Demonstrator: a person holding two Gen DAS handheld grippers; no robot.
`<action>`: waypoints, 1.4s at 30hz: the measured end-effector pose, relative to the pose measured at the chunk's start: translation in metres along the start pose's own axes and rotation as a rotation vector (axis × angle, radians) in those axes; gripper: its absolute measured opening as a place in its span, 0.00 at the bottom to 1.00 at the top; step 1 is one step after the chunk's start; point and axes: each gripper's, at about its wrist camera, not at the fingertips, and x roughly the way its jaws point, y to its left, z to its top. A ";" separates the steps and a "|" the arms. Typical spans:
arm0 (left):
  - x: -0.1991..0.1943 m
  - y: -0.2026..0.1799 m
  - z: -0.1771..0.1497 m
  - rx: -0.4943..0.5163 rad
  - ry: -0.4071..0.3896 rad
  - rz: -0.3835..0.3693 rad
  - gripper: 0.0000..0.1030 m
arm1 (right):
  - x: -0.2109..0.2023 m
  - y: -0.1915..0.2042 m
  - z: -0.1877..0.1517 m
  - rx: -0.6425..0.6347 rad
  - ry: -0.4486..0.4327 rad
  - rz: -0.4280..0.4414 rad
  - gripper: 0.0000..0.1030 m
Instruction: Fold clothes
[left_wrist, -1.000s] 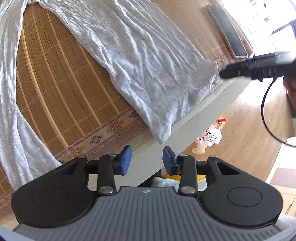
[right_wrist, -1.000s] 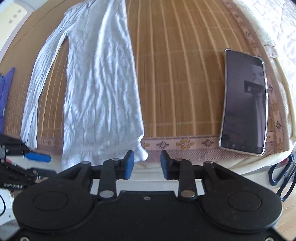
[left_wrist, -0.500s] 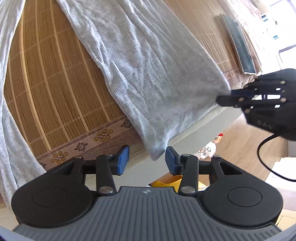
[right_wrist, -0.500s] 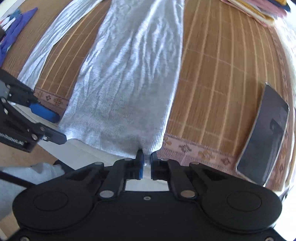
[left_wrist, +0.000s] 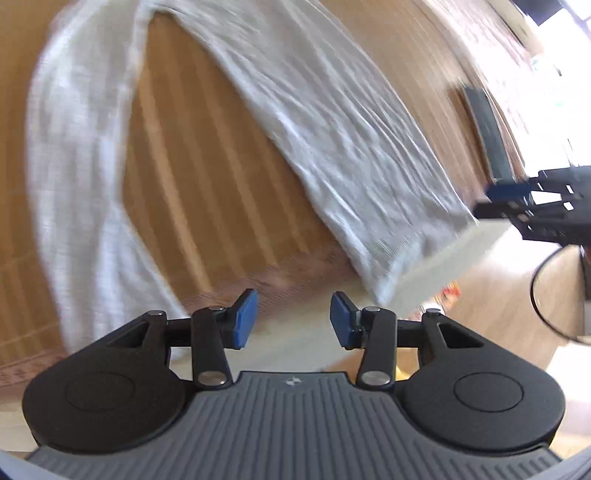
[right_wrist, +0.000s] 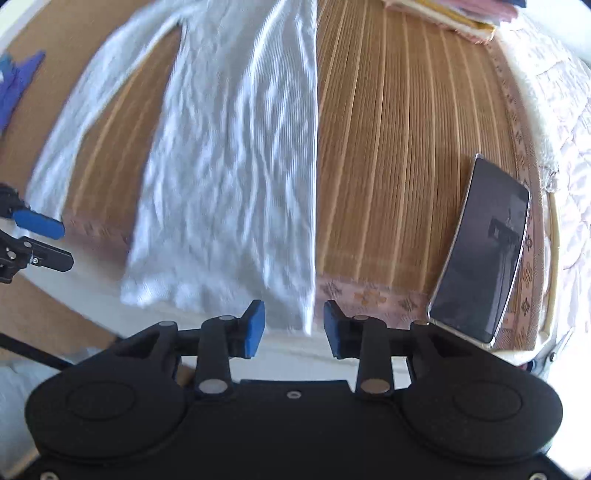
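Only grey garment (right_wrist: 236, 177) on mat (right_wrist: 399, 147)

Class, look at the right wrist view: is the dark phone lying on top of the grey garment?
No: the phone lies on the bare bamboo mat, well apart from the grey garment, with a strip of mat between them.

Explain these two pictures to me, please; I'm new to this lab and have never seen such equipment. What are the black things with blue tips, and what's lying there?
Each picture comes from a camera mounted on a tool that a person carries, one per hand, looking along its two blue-padded fingers. The left hand-held gripper and the right hand-held gripper are both opening and neither grips anything, though the shirt's hem corner lies between the right one's pads. A pale grey long-sleeved knit shirt lies spread on a brown bamboo slat mat. A black smartphone rests near the mat's edge.
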 end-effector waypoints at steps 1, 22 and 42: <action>-0.010 0.018 0.003 -0.039 -0.027 0.029 0.52 | -0.003 0.003 0.008 0.021 -0.024 0.024 0.40; -0.070 0.217 -0.027 -0.394 -0.108 0.144 0.52 | 0.093 0.257 0.104 0.119 0.000 0.411 0.51; -0.066 0.250 -0.034 -0.298 -0.076 0.006 0.52 | 0.047 0.288 0.124 0.178 -0.128 0.229 0.04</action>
